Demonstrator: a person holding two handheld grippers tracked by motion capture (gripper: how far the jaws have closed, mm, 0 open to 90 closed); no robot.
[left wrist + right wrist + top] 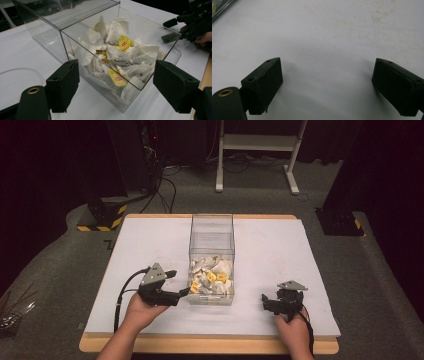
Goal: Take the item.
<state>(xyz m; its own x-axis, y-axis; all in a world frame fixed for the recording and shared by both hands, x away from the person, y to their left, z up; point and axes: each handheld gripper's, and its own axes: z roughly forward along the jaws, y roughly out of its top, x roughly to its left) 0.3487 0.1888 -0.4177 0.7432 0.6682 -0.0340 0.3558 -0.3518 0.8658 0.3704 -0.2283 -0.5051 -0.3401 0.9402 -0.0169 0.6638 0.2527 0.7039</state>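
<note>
Clear box (211,251) sits mid-table w/ tea bags (210,279) piled in its near end. Left gripper (180,282) hovers just beside box's near-left corner, jaws spread, nothing between. Right gripper (268,301) rests well apart on white table (280,250), jaws spread, empty.

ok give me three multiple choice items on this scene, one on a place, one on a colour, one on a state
1. Where do the tea bags lie?
A. inside the clear box
B. loose on the table
C. between the right tongs

2. What colour are the tea bag tags?
A. blue
B. yellow
C. green

3. How do the left tongs stand?
A. shut on a tea bag
B. shut on the box wall
C. open, empty

Answers:
1 A, the bags are heaped within the clear walls.
2 B, the tags are yellow with a red mark.
3 C, both pads stand wide apart, with the box corner beyond them.
</note>
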